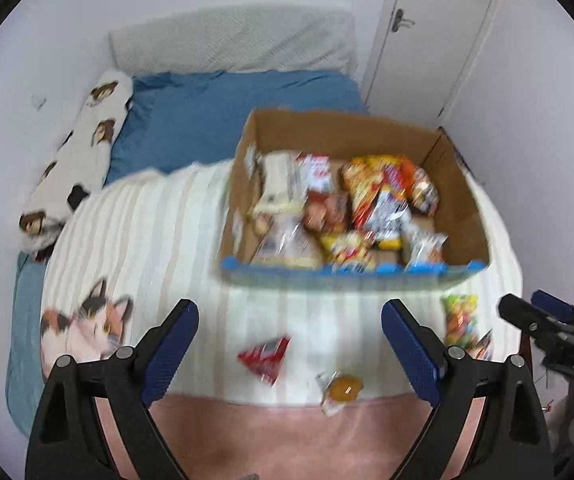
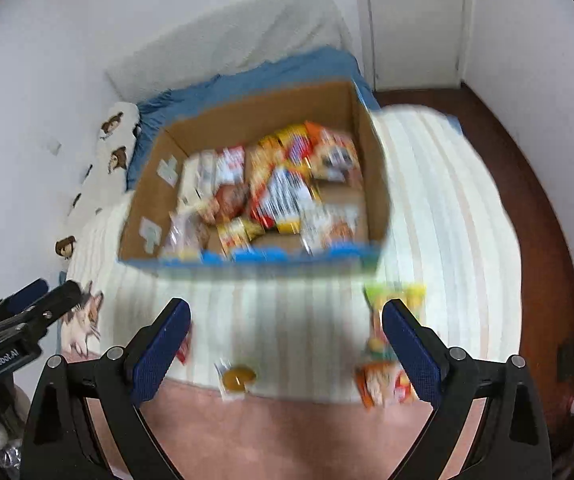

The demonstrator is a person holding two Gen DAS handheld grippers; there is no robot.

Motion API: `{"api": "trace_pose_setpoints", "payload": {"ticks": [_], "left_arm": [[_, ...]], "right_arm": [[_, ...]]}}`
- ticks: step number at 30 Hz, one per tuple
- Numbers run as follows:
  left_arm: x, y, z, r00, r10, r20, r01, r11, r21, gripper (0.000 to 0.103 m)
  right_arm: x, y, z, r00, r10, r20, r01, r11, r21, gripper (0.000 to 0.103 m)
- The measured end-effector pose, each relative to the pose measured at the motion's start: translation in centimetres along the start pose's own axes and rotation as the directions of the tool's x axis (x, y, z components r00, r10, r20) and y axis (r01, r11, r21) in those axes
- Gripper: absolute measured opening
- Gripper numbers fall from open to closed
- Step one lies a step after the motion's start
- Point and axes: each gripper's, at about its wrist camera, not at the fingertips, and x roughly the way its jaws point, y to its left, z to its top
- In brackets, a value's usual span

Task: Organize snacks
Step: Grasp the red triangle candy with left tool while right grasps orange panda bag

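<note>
A cardboard box (image 1: 463, 200) with a blue front rim sits on the striped blanket and holds several snack packets (image 1: 375, 200); it also shows in the right wrist view (image 2: 371, 184). On the blanket in front of it lie a red triangular packet (image 1: 265, 356), a clear packet with a round yellow snack (image 1: 343, 390) (image 2: 239, 378), a colourful candy bag (image 1: 461, 320) (image 2: 375, 320) and an orange packet (image 2: 383, 386). My left gripper (image 1: 289, 346) is open and empty above the red packet. My right gripper (image 2: 287, 346) is open and empty, with the candy bag by its right finger.
The bed has a blue pillow (image 1: 223, 120), a long dog-print cushion (image 1: 83, 148) by the left wall and a cat-print patch (image 1: 87, 324). A pink blanket edge (image 1: 287, 440) lies nearest me. A white door (image 1: 431, 32) and brown floor (image 2: 535, 208) are to the right.
</note>
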Motion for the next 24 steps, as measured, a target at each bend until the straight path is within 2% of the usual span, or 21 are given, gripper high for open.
{"api": "trace_pose_setpoints", "payload": {"ticks": [4,9,11,15,18,24], "left_arm": [[2.8,2.1,-3.2,0.995,0.026,-0.094,-0.032,0.998,-0.057,0.094],[6.9,3.9,-6.4,0.977,0.067,-0.204,-0.085,0.993,-0.083,0.094],[8.0,3.9,-7.1,0.972,0.077,-0.223,-0.096,0.993,-0.074,0.094],[9.8,3.6,-7.9,0.962,0.089,-0.257,-0.106,0.993,-0.054,0.094],[11.1,3.1,-8.2,0.952,0.093,-0.291,-0.105,0.994,-0.027,0.094],[13.0,3.0,-7.7,0.944,0.067,-0.324,-0.083,0.996,-0.036,0.094]], "right_arm": [[2.7,-3.9,-3.3,0.996,-0.01,-0.083,0.018,0.995,0.101,0.099],[6.2,-9.0,-7.3,0.987,-0.048,-0.153,0.082,0.972,0.221,0.099],[7.2,-10.2,-7.8,0.986,-0.056,-0.157,0.092,0.968,0.235,0.099],[9.4,-11.2,-8.2,0.98,-0.102,-0.173,0.135,0.972,0.192,0.099],[11.6,-11.7,-8.2,0.97,-0.108,-0.217,0.151,0.969,0.195,0.098],[12.4,-12.5,-8.6,0.975,-0.095,-0.2,0.142,0.961,0.237,0.083]]}}
